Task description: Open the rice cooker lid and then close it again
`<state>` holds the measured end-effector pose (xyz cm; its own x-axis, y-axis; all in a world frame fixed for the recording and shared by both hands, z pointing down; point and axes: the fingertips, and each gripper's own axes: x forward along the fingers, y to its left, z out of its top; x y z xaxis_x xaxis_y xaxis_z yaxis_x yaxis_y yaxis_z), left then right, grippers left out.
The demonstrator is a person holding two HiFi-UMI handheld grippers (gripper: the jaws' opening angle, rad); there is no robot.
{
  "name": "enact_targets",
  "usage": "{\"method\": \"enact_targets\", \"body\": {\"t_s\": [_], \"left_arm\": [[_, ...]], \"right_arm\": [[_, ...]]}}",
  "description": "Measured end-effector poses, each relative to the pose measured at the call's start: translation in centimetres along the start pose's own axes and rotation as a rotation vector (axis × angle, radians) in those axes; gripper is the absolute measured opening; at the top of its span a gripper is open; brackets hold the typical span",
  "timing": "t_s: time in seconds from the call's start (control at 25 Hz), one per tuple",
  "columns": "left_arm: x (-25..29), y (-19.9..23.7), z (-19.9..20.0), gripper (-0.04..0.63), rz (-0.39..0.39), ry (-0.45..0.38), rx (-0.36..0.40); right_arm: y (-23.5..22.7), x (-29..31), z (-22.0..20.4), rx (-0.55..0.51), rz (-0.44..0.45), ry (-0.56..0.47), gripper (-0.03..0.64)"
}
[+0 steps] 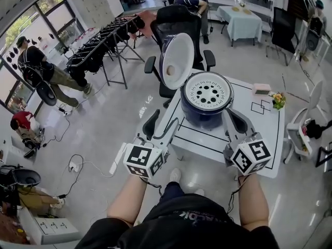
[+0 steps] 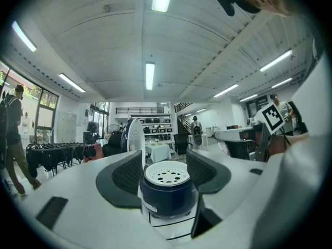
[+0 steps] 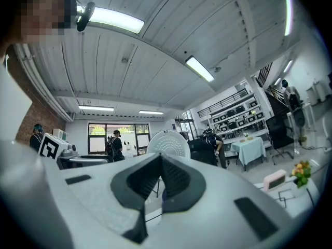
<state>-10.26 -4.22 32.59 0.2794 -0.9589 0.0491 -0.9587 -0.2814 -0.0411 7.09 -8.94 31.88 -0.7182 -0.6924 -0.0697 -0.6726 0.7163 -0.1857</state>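
White table (image 1: 259, 134), cooker (image 1: 206, 108) w/ lid (image 1: 176, 61) up (left claw (image 1: 163, 127) wide)

A white tabletop (image 1: 262, 133) marked with black lines fills the middle of the head view. Near its far right corner lie a small pink box (image 1: 261, 89) and, just beside it, a bunch of flowers (image 1: 278, 99). Behind the tabletop stands a black office chair (image 1: 179, 18). At upper left a rack of dark garments (image 1: 101, 43) crosses the floor, with a person in dark clothes (image 1: 39, 69) walking near it. A table with a pale cloth (image 1: 245, 19) sits at the top, well apart. At lower left, a power strip (image 1: 74, 166) lies on the floor.
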Motion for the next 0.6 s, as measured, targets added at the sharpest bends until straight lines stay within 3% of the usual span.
{"method": "enact_targets", "body": {"t_s": [0.6], "left_arm": [[6.2,10.5,1.3,0.261,0.026,-0.050,-0.025]], "right_arm": [[-2.0,7.7,0.2,-0.042,-0.065,0.020,0.002]]}}
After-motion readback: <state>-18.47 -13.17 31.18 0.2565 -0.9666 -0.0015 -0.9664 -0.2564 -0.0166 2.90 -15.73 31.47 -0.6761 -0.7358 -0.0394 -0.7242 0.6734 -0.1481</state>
